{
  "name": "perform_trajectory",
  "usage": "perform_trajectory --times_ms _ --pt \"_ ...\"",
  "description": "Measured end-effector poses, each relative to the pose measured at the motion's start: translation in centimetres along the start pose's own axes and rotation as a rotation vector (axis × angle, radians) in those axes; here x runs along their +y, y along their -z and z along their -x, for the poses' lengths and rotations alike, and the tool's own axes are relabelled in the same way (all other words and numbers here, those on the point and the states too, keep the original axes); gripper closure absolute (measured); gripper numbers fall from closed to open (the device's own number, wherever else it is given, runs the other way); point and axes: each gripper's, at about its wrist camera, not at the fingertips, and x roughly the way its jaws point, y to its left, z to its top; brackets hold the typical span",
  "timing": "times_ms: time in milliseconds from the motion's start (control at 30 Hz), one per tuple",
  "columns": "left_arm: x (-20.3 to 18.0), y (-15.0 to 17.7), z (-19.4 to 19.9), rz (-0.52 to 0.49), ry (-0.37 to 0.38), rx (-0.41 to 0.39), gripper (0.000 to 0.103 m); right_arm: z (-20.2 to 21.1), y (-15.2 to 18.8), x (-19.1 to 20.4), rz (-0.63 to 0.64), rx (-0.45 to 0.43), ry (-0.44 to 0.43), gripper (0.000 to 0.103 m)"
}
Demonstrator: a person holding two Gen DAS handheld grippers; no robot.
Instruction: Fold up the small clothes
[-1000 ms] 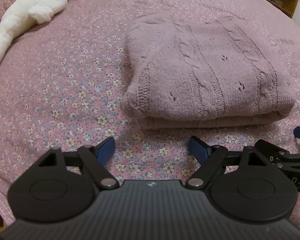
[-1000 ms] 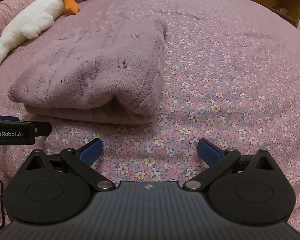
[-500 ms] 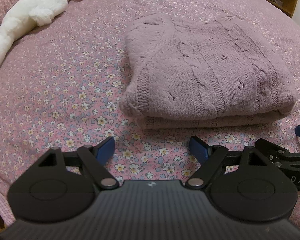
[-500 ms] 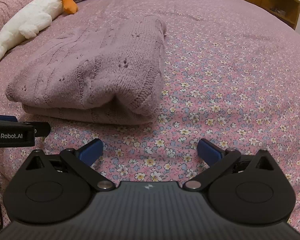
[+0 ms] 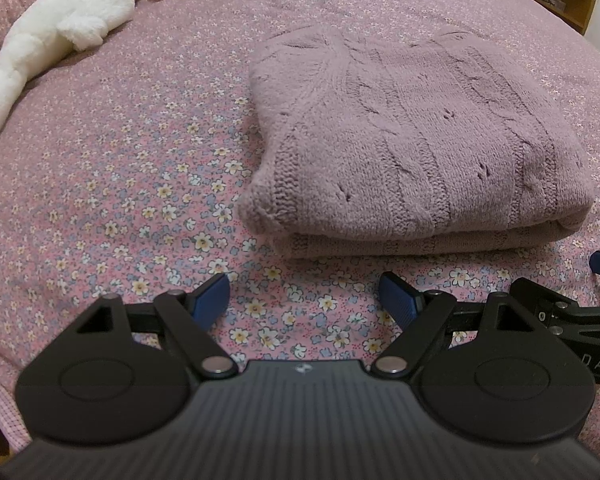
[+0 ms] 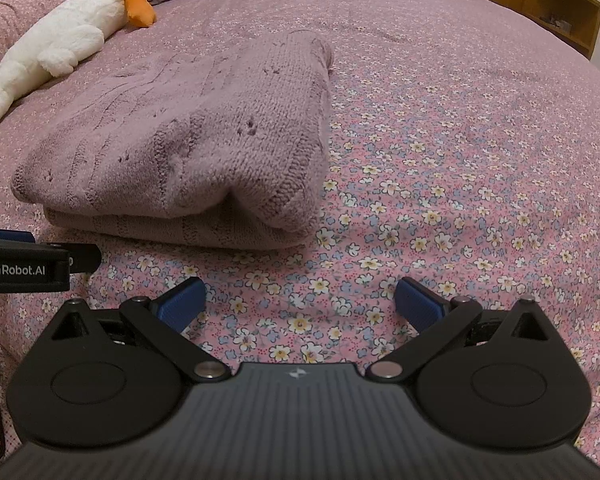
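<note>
Left wrist view: the folded sweater (image 5: pixel 412 140) is seen lying on the bed (image 5: pixel 120 152) just beyond the left tool (image 5: pixel 304 300), held wide and empty; the right tool (image 6: pixel 300 304) is likewise wide.

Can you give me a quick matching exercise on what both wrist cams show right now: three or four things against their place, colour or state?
Things:
1. sweater
2. plush toy
3. left gripper
4. bedspread

Descriptions:
A. white with an orange part, lying at the far left of the bed
B. pink with small flowers, spread under everything
C. mauve knit, folded in layers, lying just ahead of both grippers
D. open, nothing between the blue pads, short of the knit's near edge

Pairs: 1-C, 2-A, 3-D, 4-B
</note>
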Motion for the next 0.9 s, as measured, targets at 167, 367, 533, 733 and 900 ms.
perform_trajectory --times_ms 167,367,533,733,900 --pt "0.26 -0.03 -0.16 -0.001 0.002 0.000 0.020 -0.05 0.02 0.02 0.001 0.001 0.001 0.000" --pt "0.21 -0.07 -0.17 0.000 0.003 0.001 0.020 -0.01 -0.01 0.05 0.001 0.000 0.001 0.000" --pt "0.14 -0.09 -0.18 0.001 0.001 0.002 0.020 -0.02 0.00 0.04 0.002 -0.001 0.001 0.000" --pt "0.14 -0.10 -0.18 0.001 0.001 0.002 0.020 -0.03 0.02 0.04 0.002 -0.001 0.001 0.000" --pt "0.16 -0.10 -0.18 0.001 0.002 0.002 0.020 -0.03 0.05 0.07 0.002 -0.001 0.001 0.000"
